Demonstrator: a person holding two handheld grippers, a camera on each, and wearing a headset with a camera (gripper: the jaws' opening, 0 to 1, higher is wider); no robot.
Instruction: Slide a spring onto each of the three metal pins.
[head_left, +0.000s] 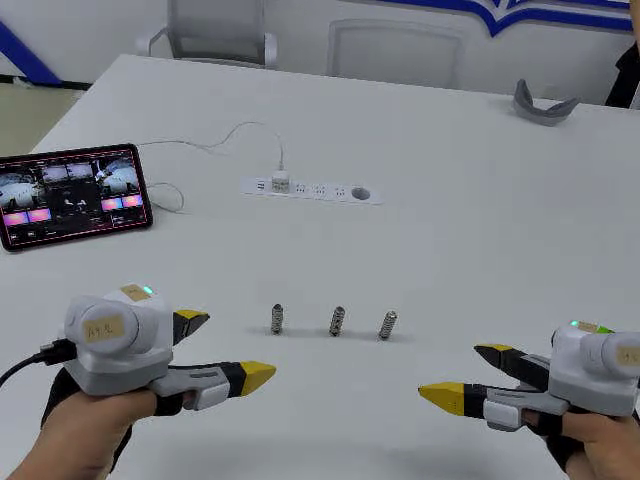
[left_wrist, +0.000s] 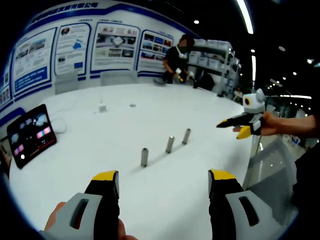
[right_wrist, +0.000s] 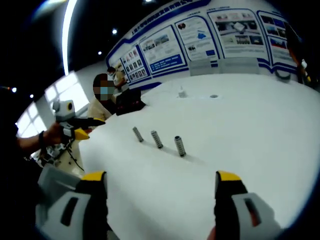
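Observation:
Three short metal pins stand in a row on the white table, each wrapped by a spring: left pin (head_left: 277, 319) (left_wrist: 144, 157) (right_wrist: 137, 134), middle pin (head_left: 337, 321) (left_wrist: 170, 144) (right_wrist: 157, 139), right pin (head_left: 387, 325) (left_wrist: 186, 136) (right_wrist: 179, 145). My left gripper (head_left: 228, 348) (left_wrist: 164, 181) hovers open at the near left, jaws wide apart and holding nothing. My right gripper (head_left: 470, 374) (right_wrist: 159, 181) hovers open at the near right, also holding nothing. Both point inward toward the pins and stay well short of them.
A tablet (head_left: 72, 194) with a lit screen lies at the far left. A white power strip (head_left: 310, 188) with a plugged charger and cable sits behind the pins. A grey curved object (head_left: 544, 104) lies at the far right; chairs (head_left: 215, 30) stand beyond the table.

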